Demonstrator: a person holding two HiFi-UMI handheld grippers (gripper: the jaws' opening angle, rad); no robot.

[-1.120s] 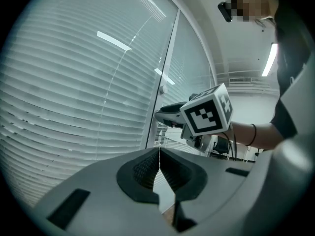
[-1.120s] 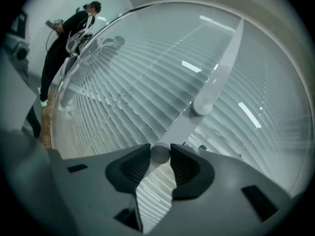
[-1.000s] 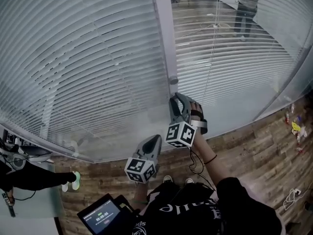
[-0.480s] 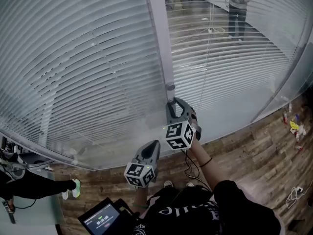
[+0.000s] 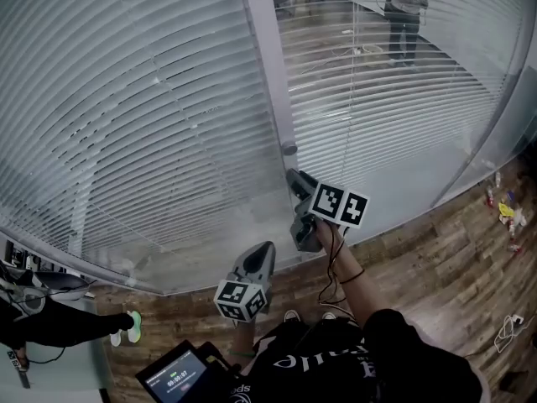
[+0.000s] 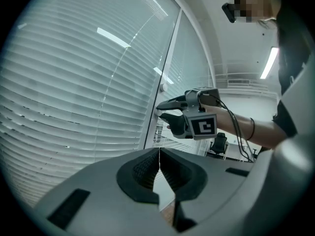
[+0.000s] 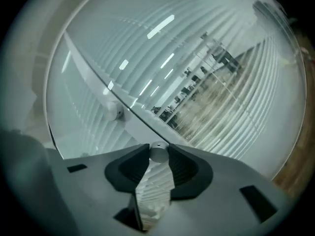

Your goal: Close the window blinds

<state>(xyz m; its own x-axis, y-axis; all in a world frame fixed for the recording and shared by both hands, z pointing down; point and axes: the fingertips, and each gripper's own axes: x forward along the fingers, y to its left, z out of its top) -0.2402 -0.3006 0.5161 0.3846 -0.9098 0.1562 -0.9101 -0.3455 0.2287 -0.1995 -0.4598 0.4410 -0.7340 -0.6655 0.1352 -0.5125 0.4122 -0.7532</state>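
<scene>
- Clamped by the right gripper [image 7: 158, 154] is a small round metal knob [image 7: 158, 152]. The jaws stand narrow, with a pad touching the knob on either side at their very tips.
- The knob belongs to the pale frame post [image 5: 267, 74] that stands between two glazed panels. This looks like the control that tilts the slats.
- A second knob [image 7: 116, 112] shows a little farther along the same post. I cannot tell whether it is a separate control or a reflection in the glass.
- The left gripper [image 6: 159, 155] hangs low and back from the glass, near the person's body. Its jaws are pressed together with nothing between them.
- The blind left of the post [image 5: 126, 99] looks mostly turned. Its slats overlap into a pale, nearly opaque sheet, with only faint dark lines between them.
- The blind right of the post [image 5: 419, 99] is plainly not shut. Its slats lie flat enough to show the wooden floor and a standing person [image 5: 403, 11] beyond.
- Judged from this, the approach and the grip on the control are done, while the closing itself remains.
- What is left is to twist the knob until the right-hand slats overlap like the left ones, then let go.
- The hold sits far out on the jaw tips, so a slip off the smooth metal seems the likeliest trouble.
</scene>
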